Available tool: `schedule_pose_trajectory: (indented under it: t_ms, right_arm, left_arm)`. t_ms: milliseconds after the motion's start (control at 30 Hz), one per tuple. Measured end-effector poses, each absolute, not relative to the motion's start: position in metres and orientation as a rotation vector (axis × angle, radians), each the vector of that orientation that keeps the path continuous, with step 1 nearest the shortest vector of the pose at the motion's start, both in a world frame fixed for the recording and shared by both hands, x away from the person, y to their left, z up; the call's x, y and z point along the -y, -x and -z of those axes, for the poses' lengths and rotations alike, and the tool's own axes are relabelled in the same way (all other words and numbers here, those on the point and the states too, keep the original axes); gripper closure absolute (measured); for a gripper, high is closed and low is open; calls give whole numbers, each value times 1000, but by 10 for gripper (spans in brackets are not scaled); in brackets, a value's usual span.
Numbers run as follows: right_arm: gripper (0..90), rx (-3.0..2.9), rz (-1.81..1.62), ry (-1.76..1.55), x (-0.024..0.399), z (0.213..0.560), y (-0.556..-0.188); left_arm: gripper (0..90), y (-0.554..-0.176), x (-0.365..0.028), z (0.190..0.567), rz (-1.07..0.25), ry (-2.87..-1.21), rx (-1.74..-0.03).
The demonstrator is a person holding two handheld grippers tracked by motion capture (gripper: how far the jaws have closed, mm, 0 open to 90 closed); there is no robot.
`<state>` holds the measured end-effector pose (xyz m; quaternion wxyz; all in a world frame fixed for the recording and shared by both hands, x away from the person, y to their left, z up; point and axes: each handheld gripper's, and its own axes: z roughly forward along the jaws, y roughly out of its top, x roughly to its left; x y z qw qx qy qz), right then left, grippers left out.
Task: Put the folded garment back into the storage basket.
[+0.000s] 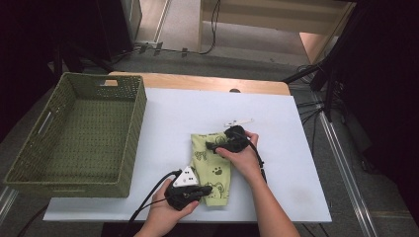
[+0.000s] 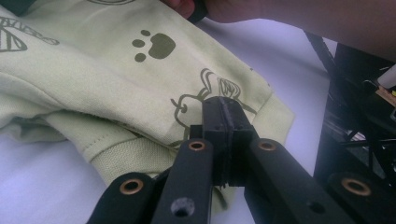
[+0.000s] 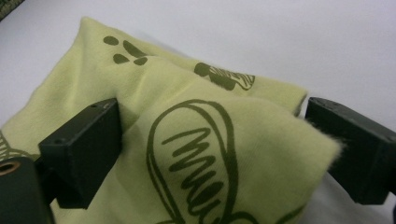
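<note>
Down on the white table (image 1: 296,163), a pale green printed garment (image 1: 212,163) lies folded, right of the green basket (image 1: 79,133). At its near hem, the left gripper (image 2: 224,121) has its jaws pressed together, pinching the fabric edge. At the far end, the right gripper (image 3: 210,144) stands wide apart, a raised fold of cloth between its jaws.
</note>
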<state>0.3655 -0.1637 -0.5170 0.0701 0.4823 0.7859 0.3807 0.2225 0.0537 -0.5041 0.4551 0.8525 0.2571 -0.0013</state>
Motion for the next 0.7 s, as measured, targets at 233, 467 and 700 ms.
schedule_pose_trajectory:
  t_ms: [233, 467, 700]
  right_arm:
    - [200, -2377, -1179, -1438, 165, 516, -359]
    - [0, -2306, -1138, -1472, 168, 516, -364]
    - [0, -2314, -1148, -1467, 166, 520, -367]
  left_arm:
    - [894, -222, -52, 504, -1, -2107, -632]
    - [894, -222, -53, 505, 9, -2107, -626]
    - [894, -223, -53, 505, 15, -2103, -627]
